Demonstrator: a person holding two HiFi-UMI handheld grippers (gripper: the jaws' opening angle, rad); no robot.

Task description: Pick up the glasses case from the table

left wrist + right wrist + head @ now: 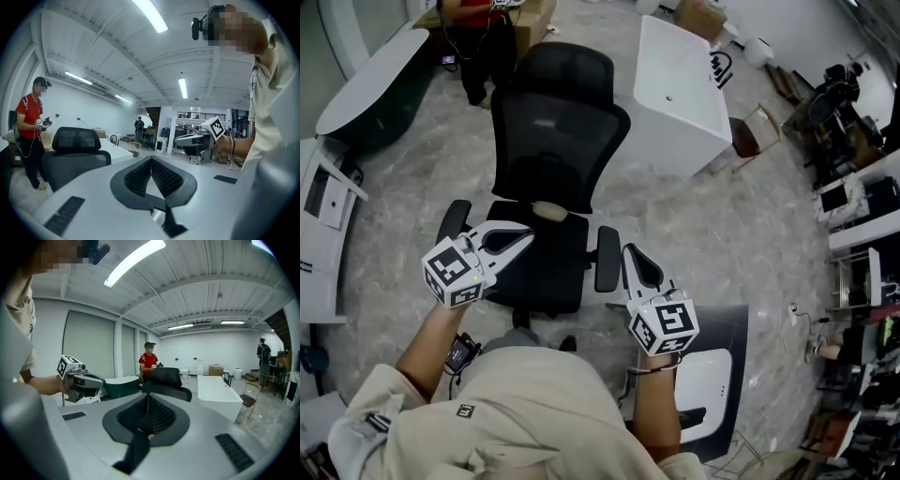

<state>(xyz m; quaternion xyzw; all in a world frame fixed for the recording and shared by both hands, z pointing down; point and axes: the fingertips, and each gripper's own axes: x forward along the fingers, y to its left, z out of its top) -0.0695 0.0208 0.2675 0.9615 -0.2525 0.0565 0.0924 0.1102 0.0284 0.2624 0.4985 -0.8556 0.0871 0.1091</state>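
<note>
Evidently cannot find the glasses case in any of the 3 views, so cannot say which way it lies, how its long axis runs, or which hand is nearer. Holding left gripper [528, 236] and right gripper [630, 253] over a black office chair [553, 141], fingers of both pressed together, pinching nothing.

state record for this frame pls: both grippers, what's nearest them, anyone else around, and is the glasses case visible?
left gripper: shut, nothing between the jaws
right gripper: shut, nothing between the jaws
nearest object: black office chair, just ahead of both grippers
glasses case: not visible in any view
bystander: person in red shirt, standing beyond the chair
task status: not started
</note>
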